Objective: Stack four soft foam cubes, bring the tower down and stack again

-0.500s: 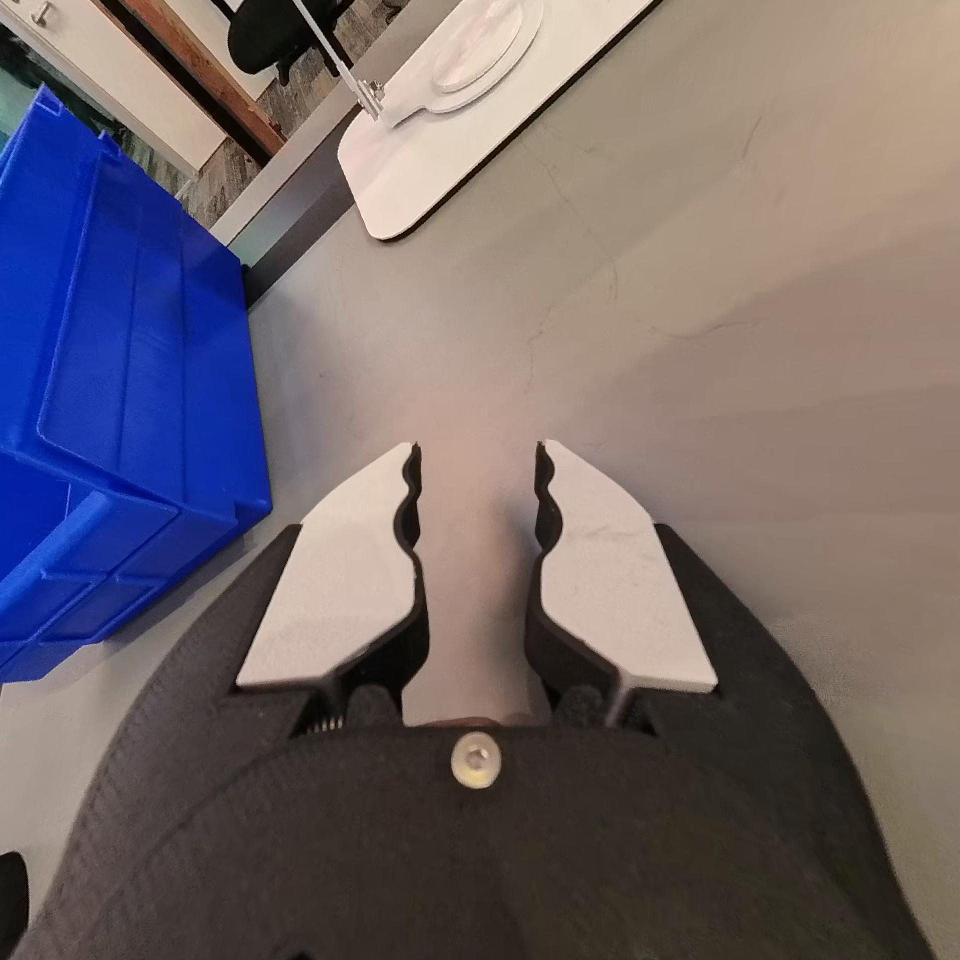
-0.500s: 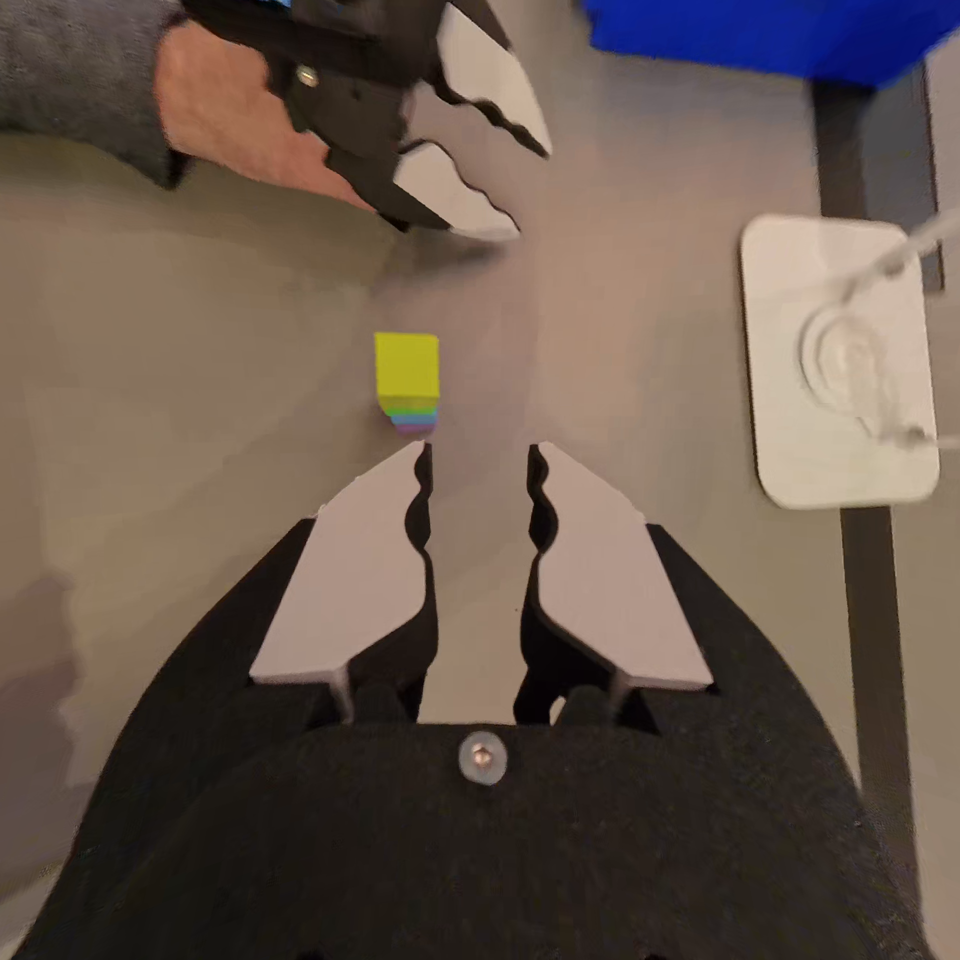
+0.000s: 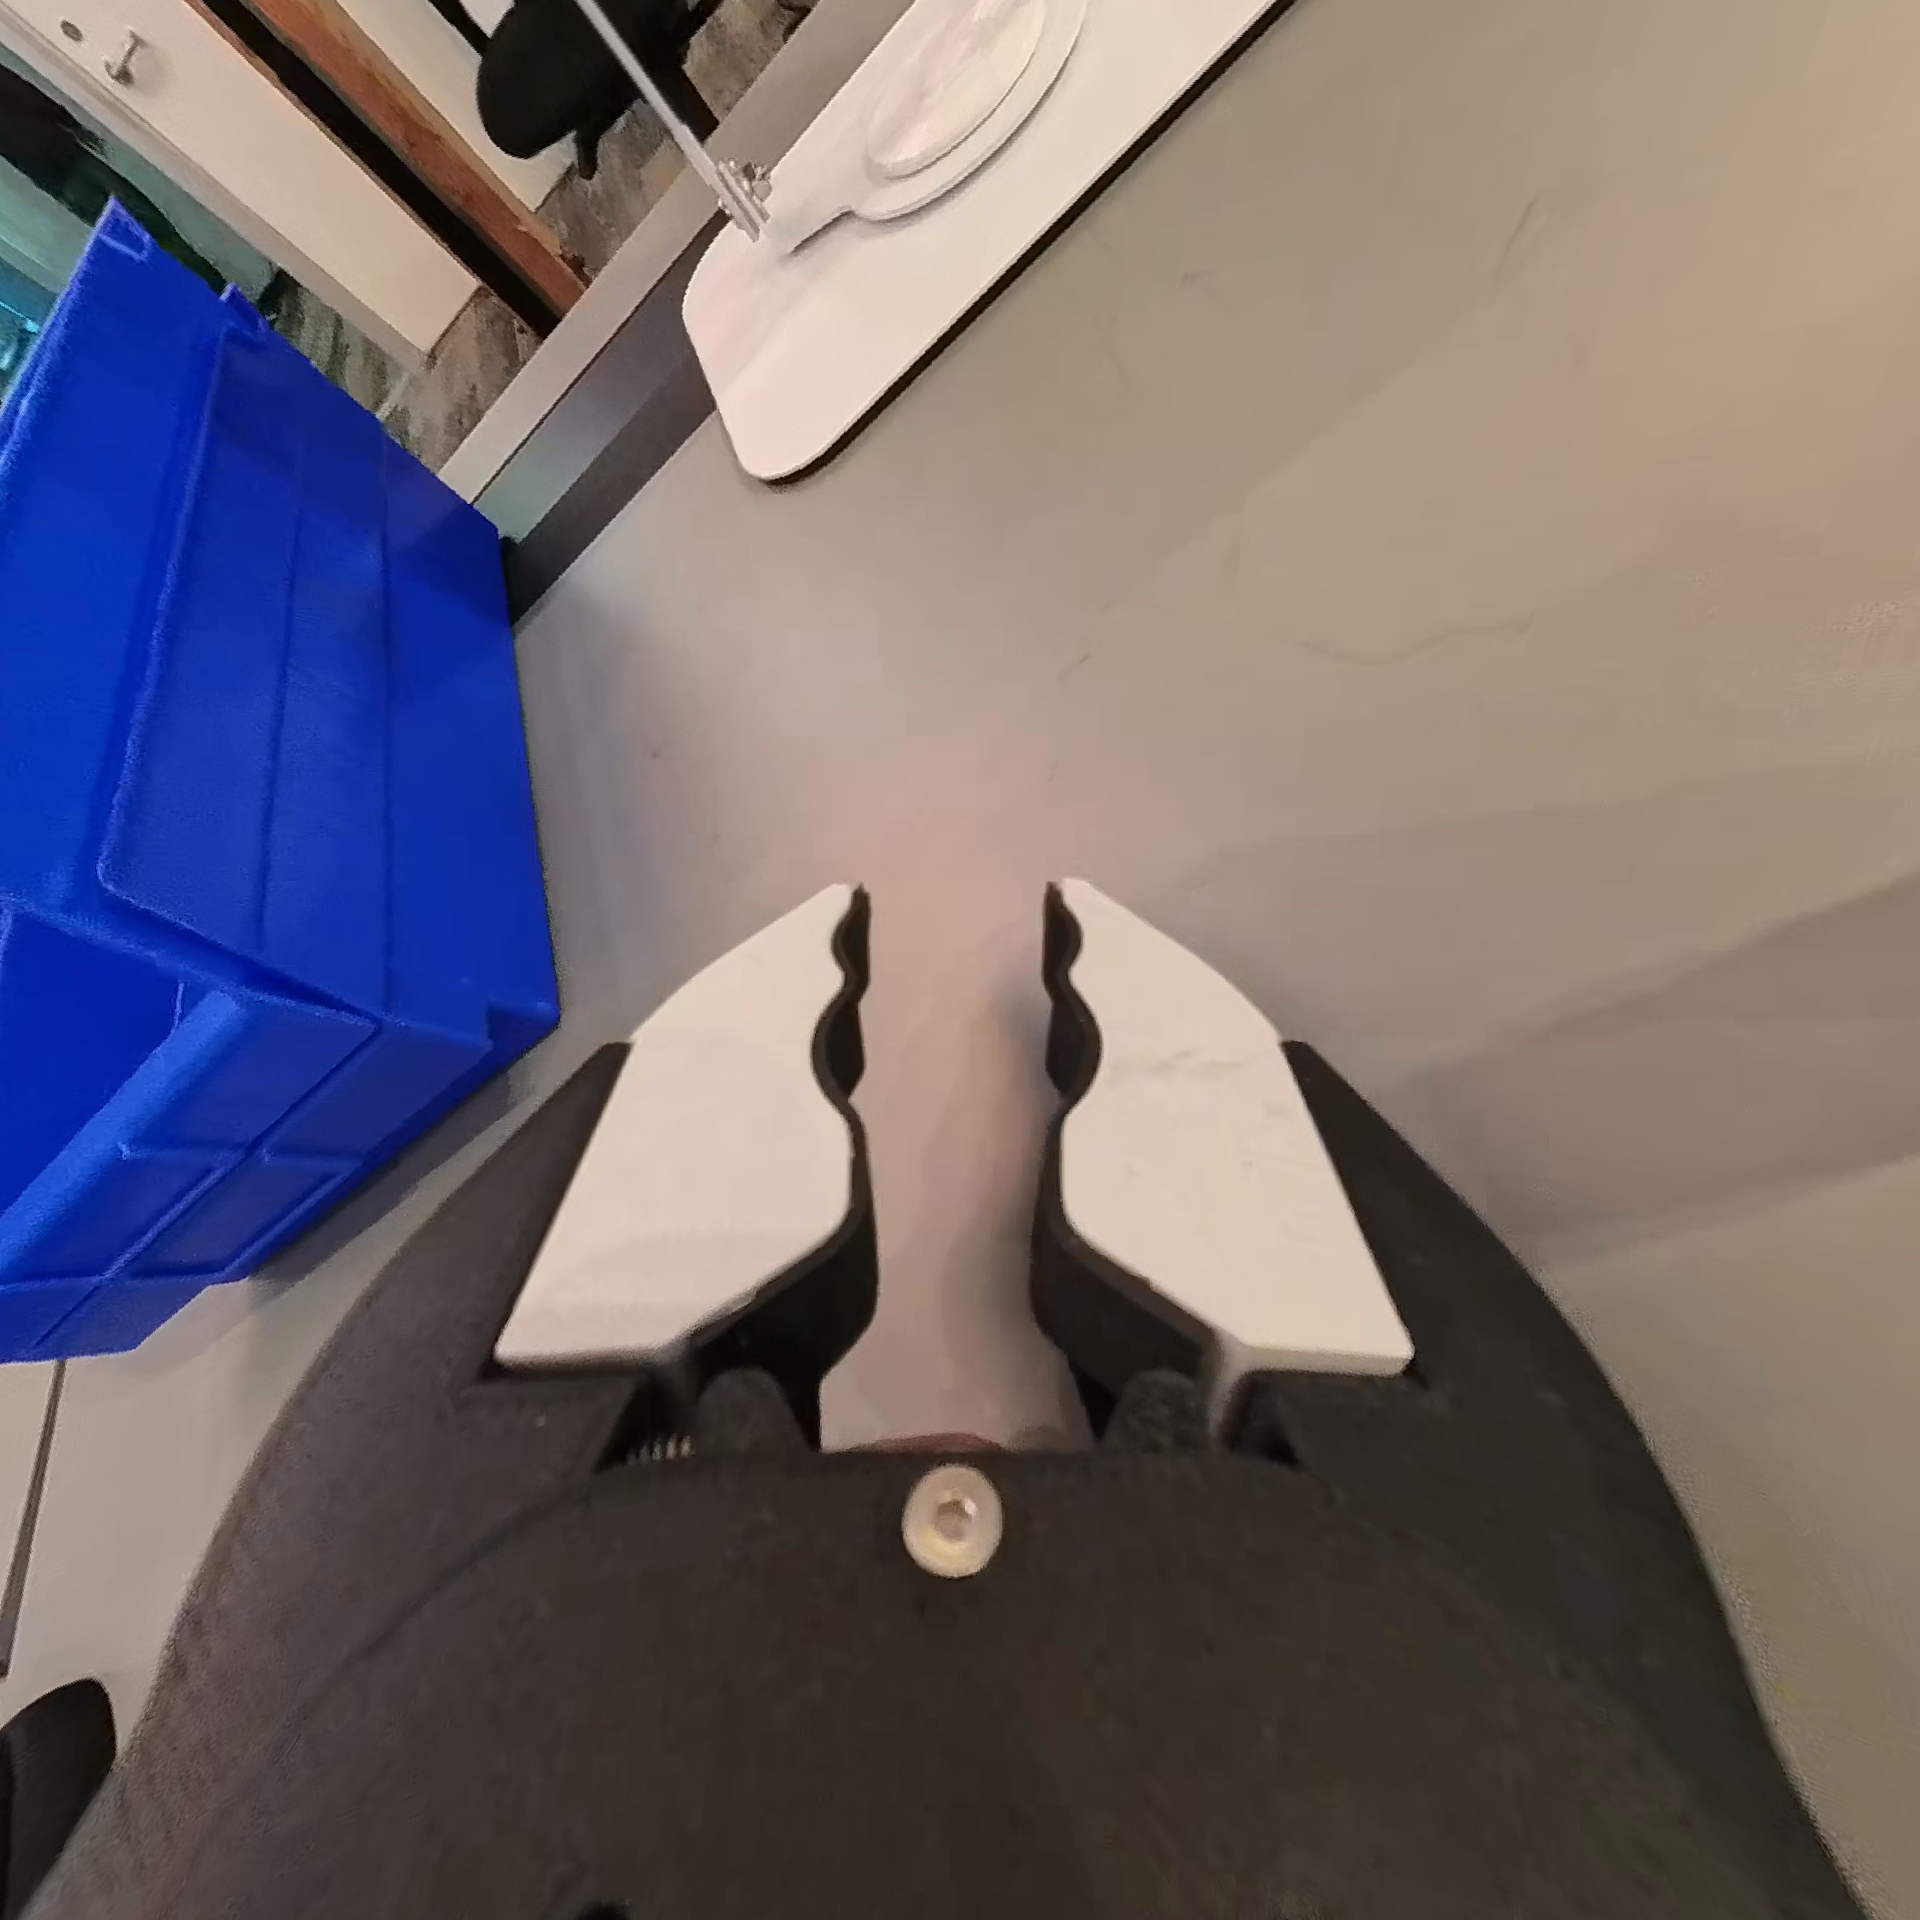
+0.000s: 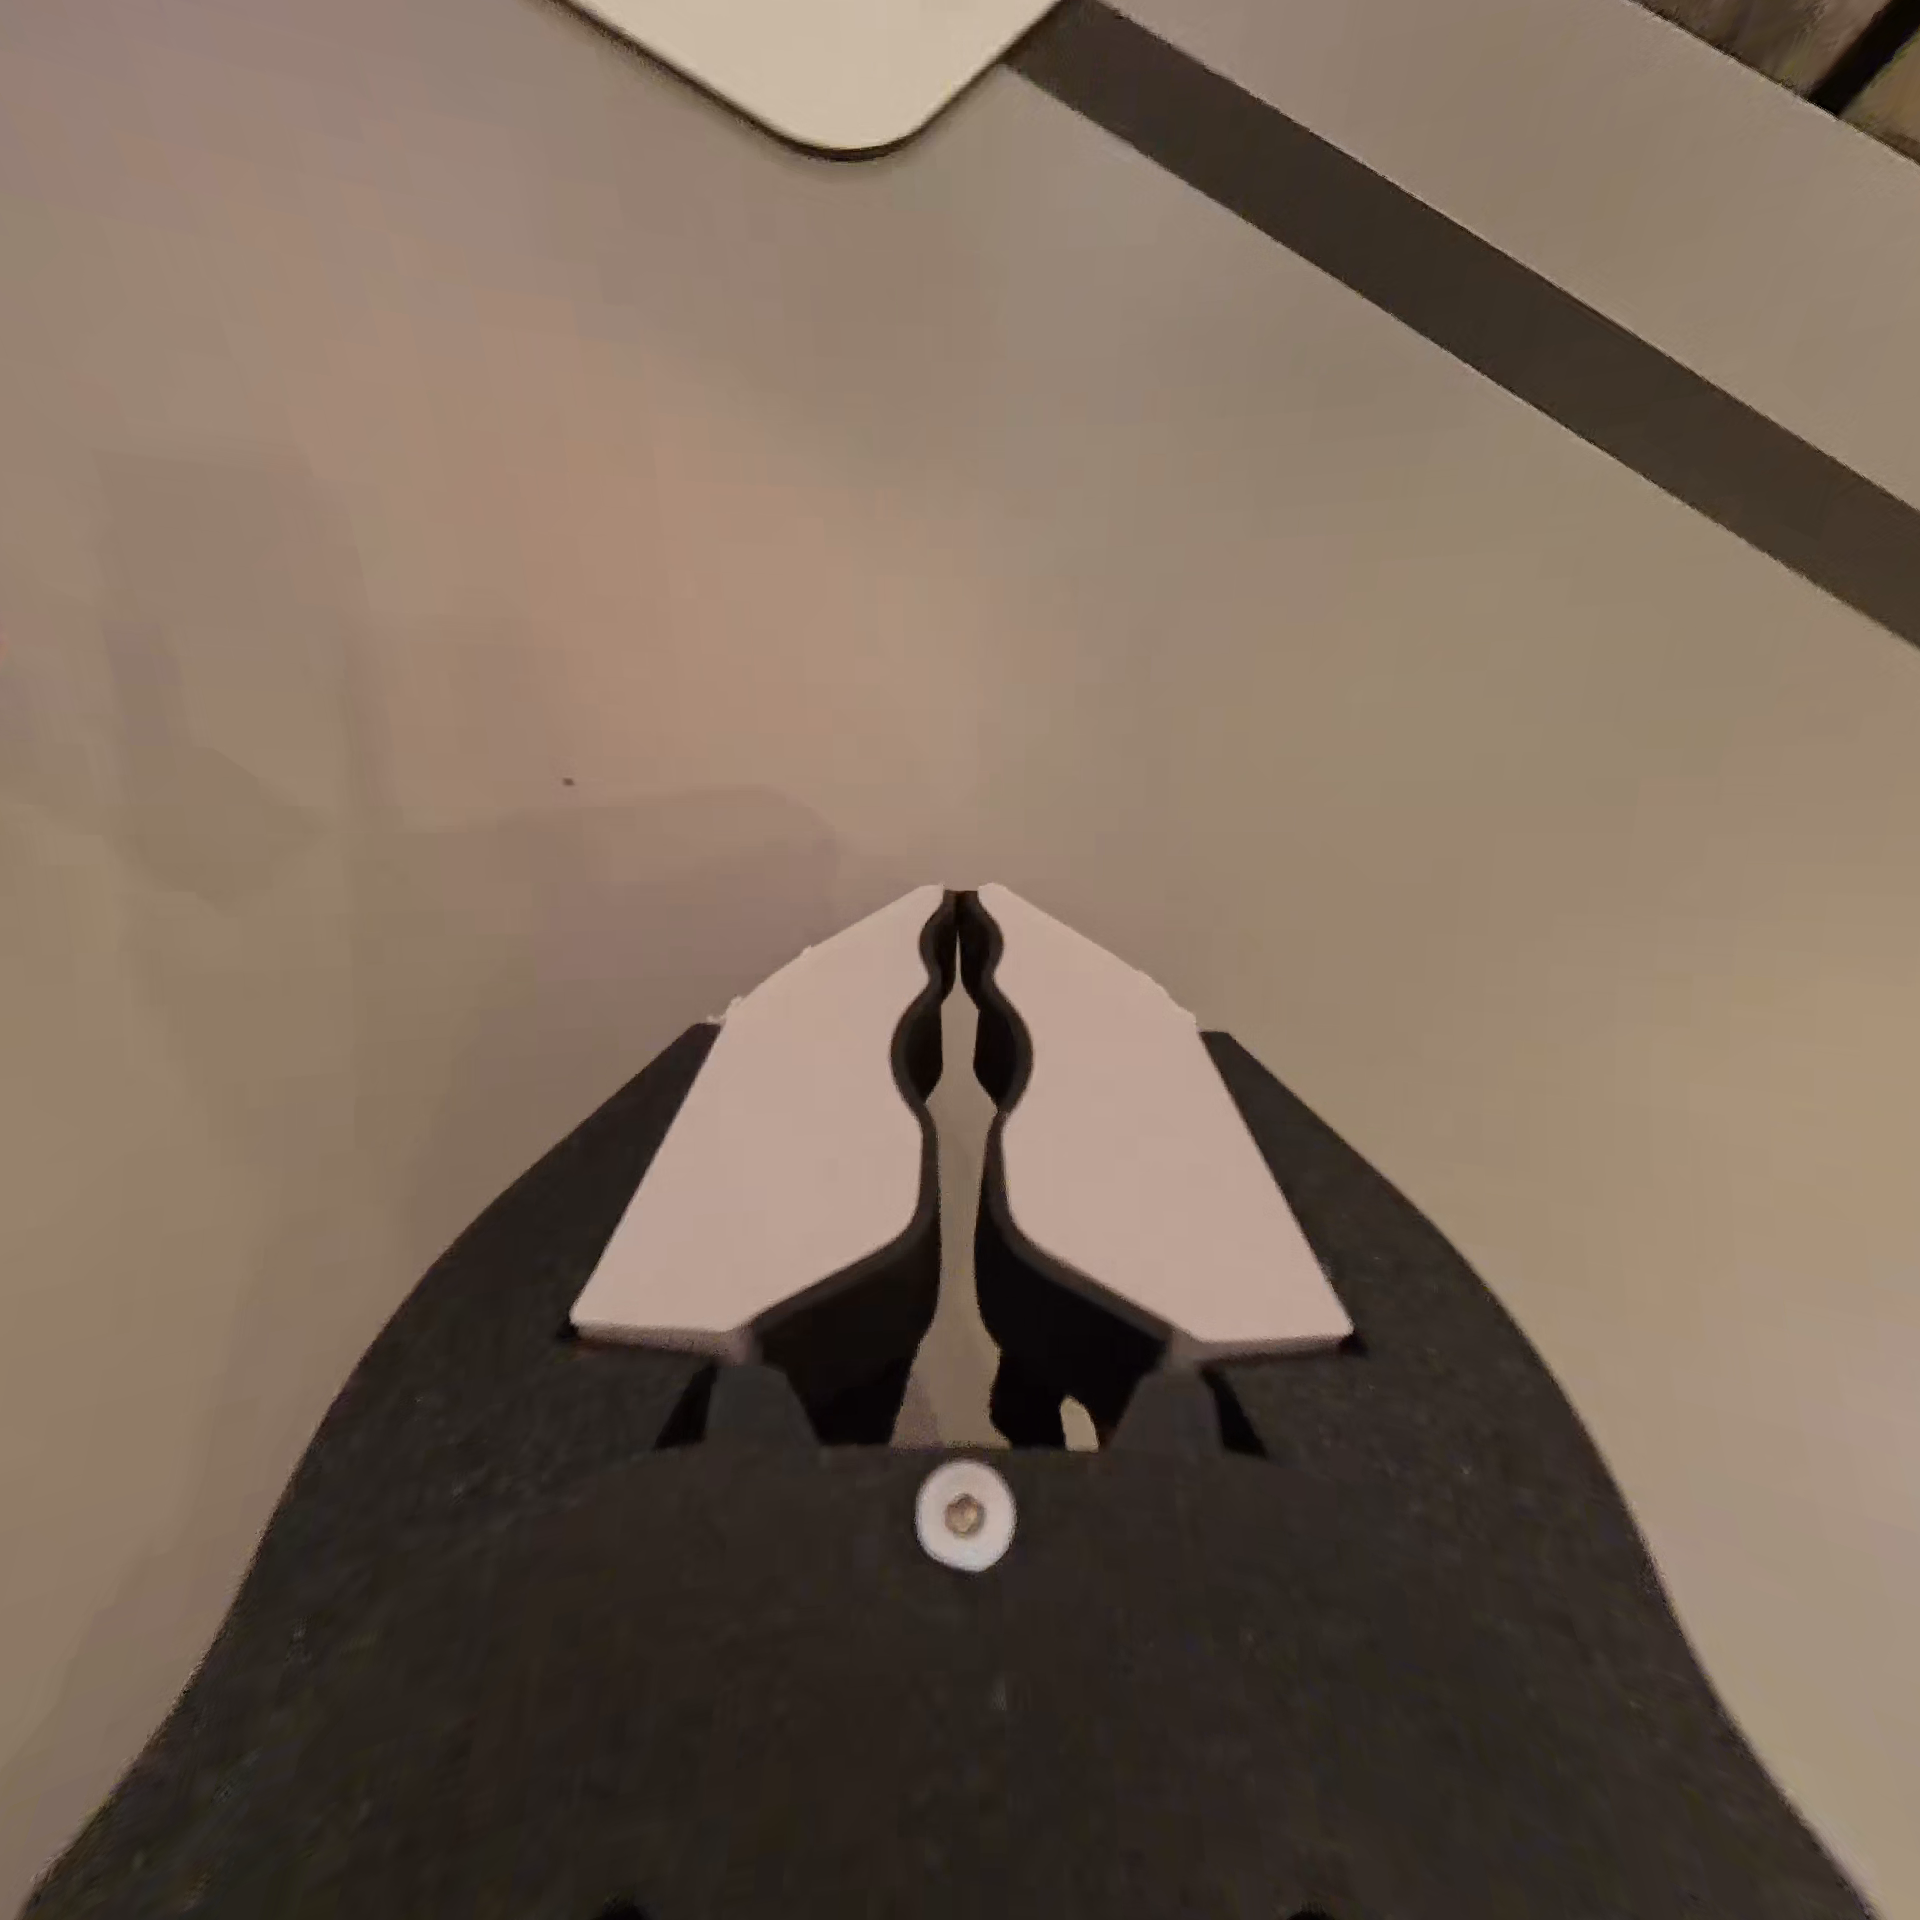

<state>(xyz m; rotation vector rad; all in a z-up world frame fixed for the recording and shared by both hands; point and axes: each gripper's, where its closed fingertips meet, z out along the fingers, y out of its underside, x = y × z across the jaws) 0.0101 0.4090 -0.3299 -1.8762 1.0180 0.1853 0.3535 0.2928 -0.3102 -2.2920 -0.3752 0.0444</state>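
I find no foam cubes ahead of either set of jaws, so I cannot tell which is nearer: left gripper (image 3: 954, 894) parted and empty over bare worktop (image 3: 1351, 623) (blue bin (image 3: 260, 831) leftward), right gripper (image 4: 956, 896) closed on nothing.

- One grey table (image 3: 1351, 623), seen in both wrist views.
- One blue plastic bin (image 3: 208, 831), at the left of the left wrist view.
- One white board with rounded corners (image 3: 935, 312); a corner of a like board shows at the top of the right wrist view (image 4: 831, 73), and I cannot tell whether it is the same one.
- One pale raised oval shape (image 3: 956, 94) on that board.
- One thin metal rod with a clip (image 3: 743, 192) at the board's edge.
- Two grippers: the left gripper (image 3: 954, 894) and the right gripper (image 4: 956, 896).
- Two white fingers on each gripper, four in all (image 3: 727, 1143).
- One silver screw on each gripper body, two in all (image 3: 951, 1536).
- One black chair (image 3: 561, 83) beyond the table.
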